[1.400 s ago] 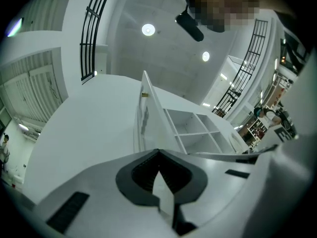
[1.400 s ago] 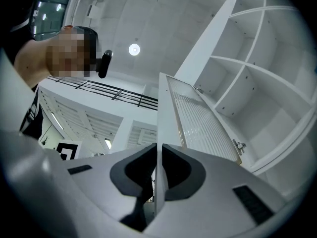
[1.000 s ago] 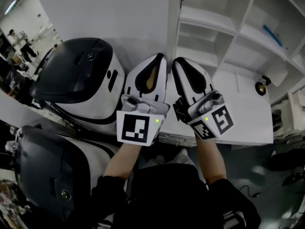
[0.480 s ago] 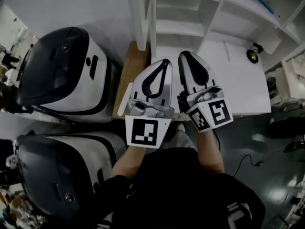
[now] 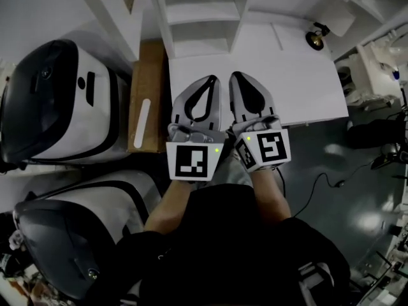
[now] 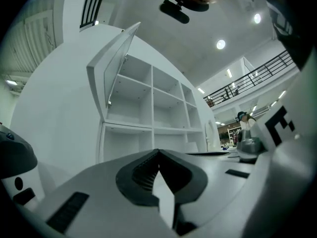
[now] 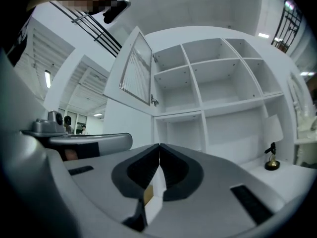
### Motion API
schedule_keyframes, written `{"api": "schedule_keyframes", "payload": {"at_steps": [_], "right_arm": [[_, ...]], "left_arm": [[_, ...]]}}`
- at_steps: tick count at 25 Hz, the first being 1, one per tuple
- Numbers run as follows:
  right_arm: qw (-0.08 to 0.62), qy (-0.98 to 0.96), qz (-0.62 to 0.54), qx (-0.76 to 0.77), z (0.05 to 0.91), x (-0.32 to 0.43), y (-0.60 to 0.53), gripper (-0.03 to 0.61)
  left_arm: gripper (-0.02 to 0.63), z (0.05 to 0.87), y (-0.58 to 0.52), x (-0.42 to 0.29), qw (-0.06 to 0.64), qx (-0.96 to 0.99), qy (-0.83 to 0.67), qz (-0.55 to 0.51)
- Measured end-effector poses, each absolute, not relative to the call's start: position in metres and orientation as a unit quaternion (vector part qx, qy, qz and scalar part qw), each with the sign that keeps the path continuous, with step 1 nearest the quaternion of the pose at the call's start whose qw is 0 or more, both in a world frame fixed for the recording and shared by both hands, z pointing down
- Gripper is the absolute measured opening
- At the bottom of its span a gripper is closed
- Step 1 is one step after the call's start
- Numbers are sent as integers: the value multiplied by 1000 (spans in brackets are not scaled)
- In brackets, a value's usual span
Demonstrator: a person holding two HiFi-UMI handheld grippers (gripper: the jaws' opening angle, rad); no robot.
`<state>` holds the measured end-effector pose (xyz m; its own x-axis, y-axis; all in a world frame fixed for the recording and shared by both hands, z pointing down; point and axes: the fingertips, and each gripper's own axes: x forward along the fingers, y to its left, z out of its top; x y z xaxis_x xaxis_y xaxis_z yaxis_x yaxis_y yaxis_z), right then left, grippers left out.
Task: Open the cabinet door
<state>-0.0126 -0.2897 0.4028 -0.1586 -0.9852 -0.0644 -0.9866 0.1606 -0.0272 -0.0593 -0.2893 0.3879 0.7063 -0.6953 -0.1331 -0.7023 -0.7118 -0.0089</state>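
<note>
The white cabinet [image 5: 210,18] with open shelves fills the top of the head view. Its door [image 5: 118,14] stands swung open at the left. The left gripper view shows the same door [image 6: 113,66] hanging ajar beside the shelves [image 6: 153,108], and in the right gripper view the door [image 7: 133,76] shows a ribbed inner panel. My left gripper [image 5: 213,79] and right gripper [image 5: 237,75] are side by side in front of the white counter [image 5: 299,88], both shut with nothing between the jaws. Neither touches the door.
Two large white and black rounded machines [image 5: 57,101] [image 5: 83,228] stand at the left. A brown wooden board [image 5: 148,69] with a white strip lies between them and the counter. A small brass object [image 5: 313,39] sits on the counter at the right, and cables lie on the grey floor [image 5: 357,171].
Both grippers have drawn back from the cabinet, staying shut and side by side. The view has shifted right, so the cabinet and machines slid up and left.
</note>
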Motion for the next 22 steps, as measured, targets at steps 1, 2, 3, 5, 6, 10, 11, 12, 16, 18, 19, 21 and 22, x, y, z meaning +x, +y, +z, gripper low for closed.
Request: {"api": "schedule_keyframes", "payload": {"at_steps": [1,2,3,5,6,10,11,12,16,18,19,21,22], "right_arm": [[28,761,8,-649,406,-12,-288,21],[25,761,5,-648,409,-11,-287,21],[25,762,2,-648,411,-11,-286,21],[27,764,2,-645,412,-12,-286,21],[27,765,4,-643,412,-13,-287,21],[26,772,12,-635,409,-22,-296,21],[26,775,14,-632,408,-25,-297,21],[26,777,14,-629,407,-27,-297,21],[25,782,14,-623,407,-32,-302,21],[25,781,15,-623,405,-36,-306,21],[26,781,16,-624,405,-38,-308,21],[27,781,18,-624,403,-44,-311,21],[28,780,19,-624,403,-47,-312,21]], "left_arm": [[11,390,-290,-57,27,-923,379,59],[11,392,-292,-56,24,-922,381,59],[11,393,-293,-55,23,-921,384,60],[11,395,-295,-57,22,-919,389,59],[11,396,-298,-58,20,-918,391,59],[11,399,-307,-67,13,-914,401,58],[11,399,-308,-69,14,-913,403,58],[11,398,-309,-71,15,-913,404,58],[11,397,-316,-77,12,-910,411,61],[11,396,-318,-81,12,-909,411,62],[11,396,-318,-83,12,-910,410,63],[11,396,-321,-88,12,-910,409,63],[11,397,-322,-90,12,-910,409,63]]}}
